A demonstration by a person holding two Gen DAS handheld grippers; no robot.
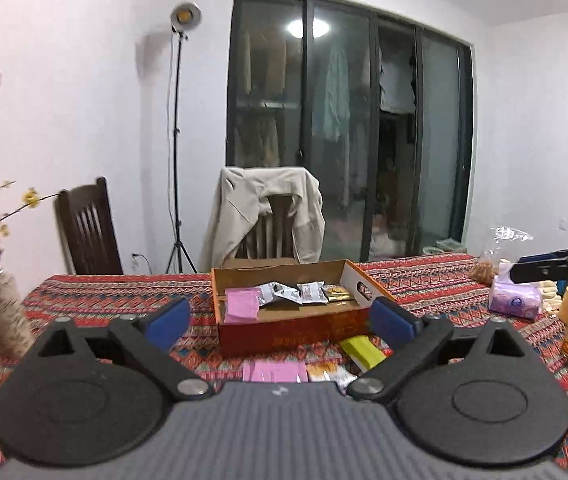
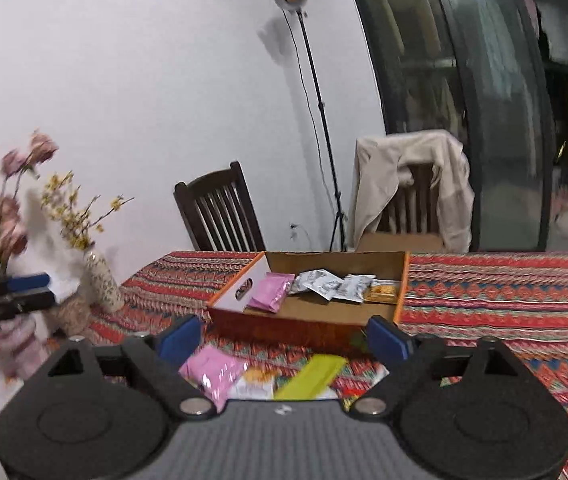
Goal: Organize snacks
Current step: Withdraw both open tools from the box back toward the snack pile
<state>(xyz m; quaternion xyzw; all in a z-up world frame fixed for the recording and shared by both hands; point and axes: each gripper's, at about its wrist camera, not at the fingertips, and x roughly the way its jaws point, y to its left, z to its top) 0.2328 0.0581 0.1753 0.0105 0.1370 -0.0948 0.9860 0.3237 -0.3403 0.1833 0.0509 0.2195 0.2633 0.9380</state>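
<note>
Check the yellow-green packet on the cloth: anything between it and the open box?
Nothing visible. The yellow-green packet lies on the tablecloth just in front of the box; only the box's low front wall is between them. The box is open on top, with bare floor near that wall. Right gripper is open and empty.

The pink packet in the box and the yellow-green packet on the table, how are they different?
The pink packet lies inside the cardboard box, at its left end; the yellow-green packet lies outside, on the patterned tablecloth in front of the box. The pink packet looks squarish and soft; the yellow-green packet is long and narrow. Their colours differ too. Both are wrapped snacks lying flat, and neither is held.
</note>
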